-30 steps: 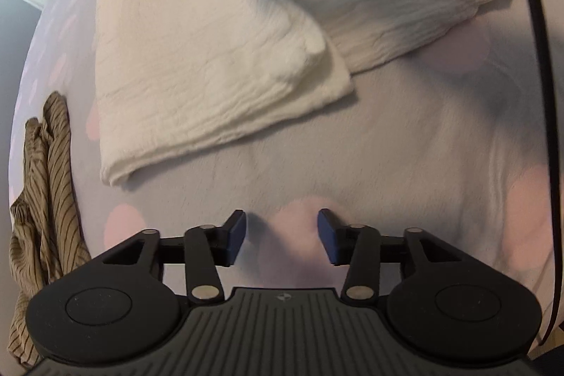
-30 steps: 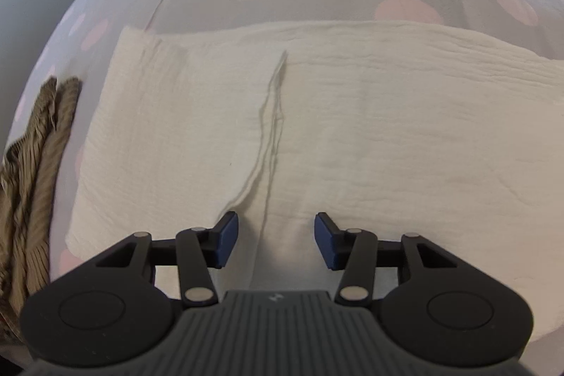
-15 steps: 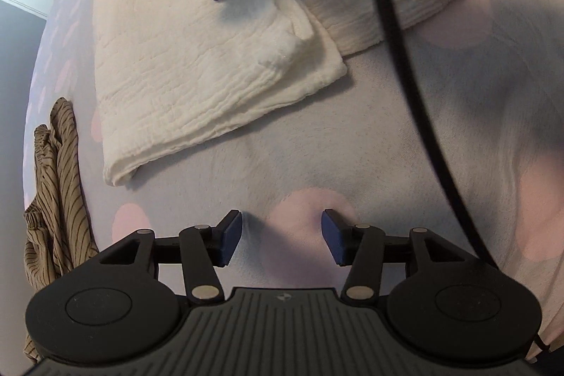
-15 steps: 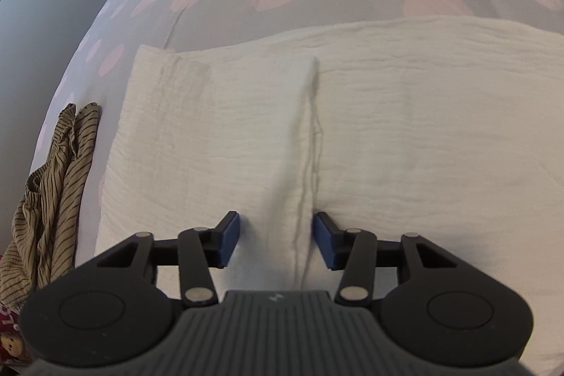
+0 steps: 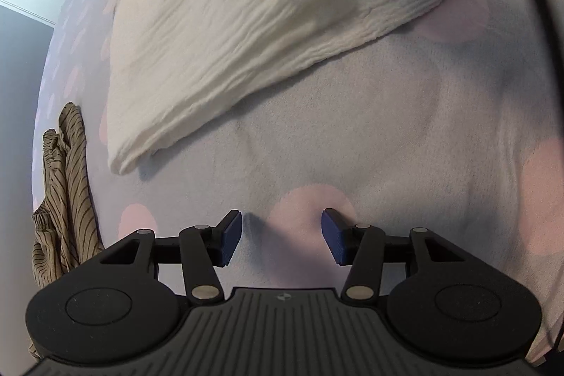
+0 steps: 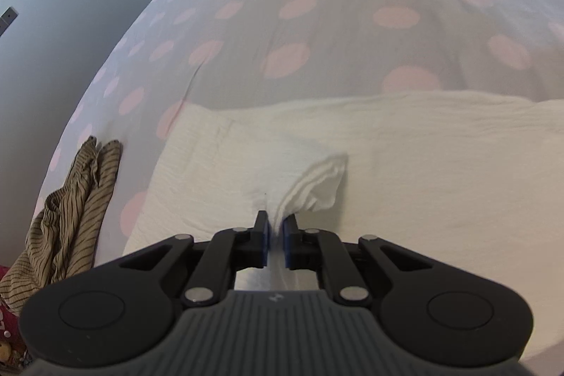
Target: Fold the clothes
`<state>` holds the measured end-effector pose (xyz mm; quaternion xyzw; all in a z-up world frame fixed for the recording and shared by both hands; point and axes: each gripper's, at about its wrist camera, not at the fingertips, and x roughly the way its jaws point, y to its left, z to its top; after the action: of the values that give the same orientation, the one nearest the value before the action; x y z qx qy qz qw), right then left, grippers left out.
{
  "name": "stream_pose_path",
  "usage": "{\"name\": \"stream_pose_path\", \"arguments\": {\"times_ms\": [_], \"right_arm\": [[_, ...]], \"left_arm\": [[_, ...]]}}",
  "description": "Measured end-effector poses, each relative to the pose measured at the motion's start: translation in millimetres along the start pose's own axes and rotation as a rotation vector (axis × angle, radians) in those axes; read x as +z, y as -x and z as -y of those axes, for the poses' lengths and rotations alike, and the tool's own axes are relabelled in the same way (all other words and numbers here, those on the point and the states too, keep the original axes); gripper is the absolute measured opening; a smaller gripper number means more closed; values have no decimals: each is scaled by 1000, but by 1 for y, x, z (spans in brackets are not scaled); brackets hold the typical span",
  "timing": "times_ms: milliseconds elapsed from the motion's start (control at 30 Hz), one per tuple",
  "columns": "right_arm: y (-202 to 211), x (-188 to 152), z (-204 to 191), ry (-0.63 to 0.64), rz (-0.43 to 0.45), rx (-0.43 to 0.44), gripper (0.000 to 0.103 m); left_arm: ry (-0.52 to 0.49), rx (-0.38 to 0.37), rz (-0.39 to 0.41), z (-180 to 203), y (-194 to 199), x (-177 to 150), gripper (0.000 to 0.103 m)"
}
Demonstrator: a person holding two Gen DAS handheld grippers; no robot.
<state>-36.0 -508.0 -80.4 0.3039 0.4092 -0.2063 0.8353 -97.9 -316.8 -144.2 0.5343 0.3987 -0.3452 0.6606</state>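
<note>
Garment point(image 6: 405, 164) on bedsheet point(image 6: 317, 23), right of shirt point(image 6: 70, 217)

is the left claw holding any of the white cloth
No, the left claw stands open over the bare dotted sheet, apart from the white cloth.

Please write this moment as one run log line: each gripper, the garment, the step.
right gripper: closing on white garment fold | left gripper: open, empty, above dotted sheet | step: lifting fold

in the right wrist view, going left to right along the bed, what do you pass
striped brown garment → bare strip of the polka-dot bedsheet → folded part of the white garment → right claw, closing on a pinched-up fold of it → the flat rest of the white garment, out to the right edge
</note>
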Motion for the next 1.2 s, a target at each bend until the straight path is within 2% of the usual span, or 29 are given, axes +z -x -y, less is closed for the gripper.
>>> {"name": "stream_pose_path", "arguments": {"times_ms": [300, 467, 667, 933, 1200], "right_arm": [[86, 18, 51, -71, 127, -80, 9], [135, 21, 91, -105, 180, -150, 9], [175, 17, 150, -178, 219, -244, 9], [215, 11, 214, -253, 264, -325, 9], [206, 8, 276, -323, 227, -443, 9]], "left_arm": [[-39, 62, 18, 9, 0, -3, 48], [-50, 82, 20, 11, -1, -4, 48], [-71, 106, 10, 17, 1, -4, 48], [-39, 61, -29, 9, 2, -1, 48], [-51, 70, -39, 14, 4, -1, 48]]}}
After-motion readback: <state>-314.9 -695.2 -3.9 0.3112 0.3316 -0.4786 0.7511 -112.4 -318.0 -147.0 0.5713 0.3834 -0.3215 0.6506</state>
